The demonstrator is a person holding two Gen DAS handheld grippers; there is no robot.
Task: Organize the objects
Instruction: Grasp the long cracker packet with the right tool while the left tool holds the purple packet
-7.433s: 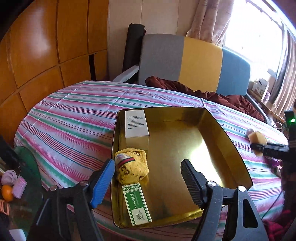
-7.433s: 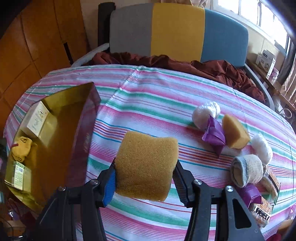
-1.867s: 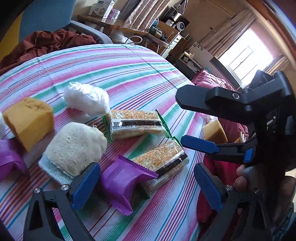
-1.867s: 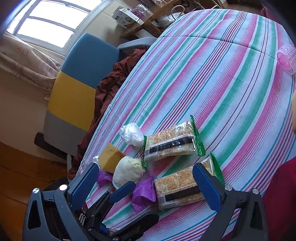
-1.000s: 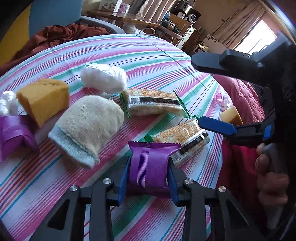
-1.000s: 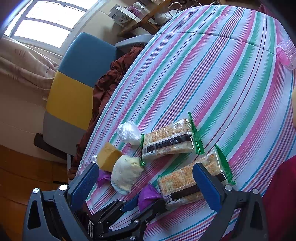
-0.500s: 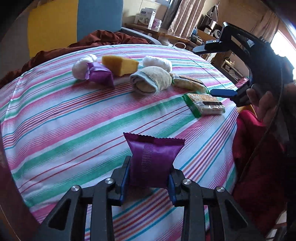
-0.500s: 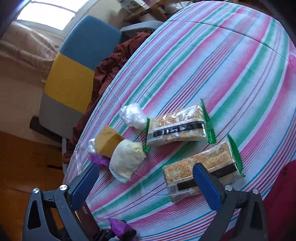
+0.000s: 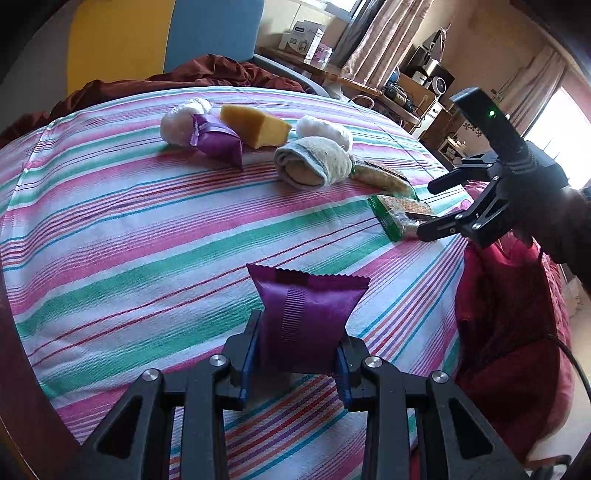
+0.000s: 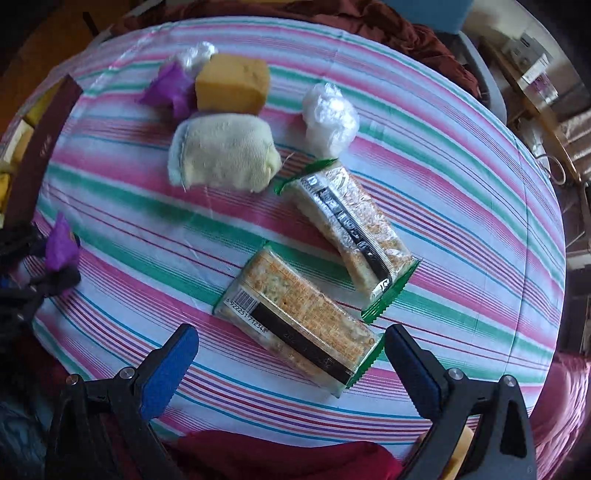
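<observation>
– What is in the room?
– I see a chair (image 9: 166,33) in grey, yellow and blue, with a dark red cloth (image 9: 207,74) on it.
– And the light?
– Sun comes through a window (image 9: 557,122) with curtains (image 9: 373,40).

Left gripper (image 9: 297,354) clamped shut; right gripper (image 10: 291,354) spread wide, apparently pointing downward

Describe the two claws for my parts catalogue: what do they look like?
Both are black scissor-style frames with silver rivets. The right claw has blue ribbed pads; the left claw has blue pads too. The right unit carries a black box with a green light.
</observation>
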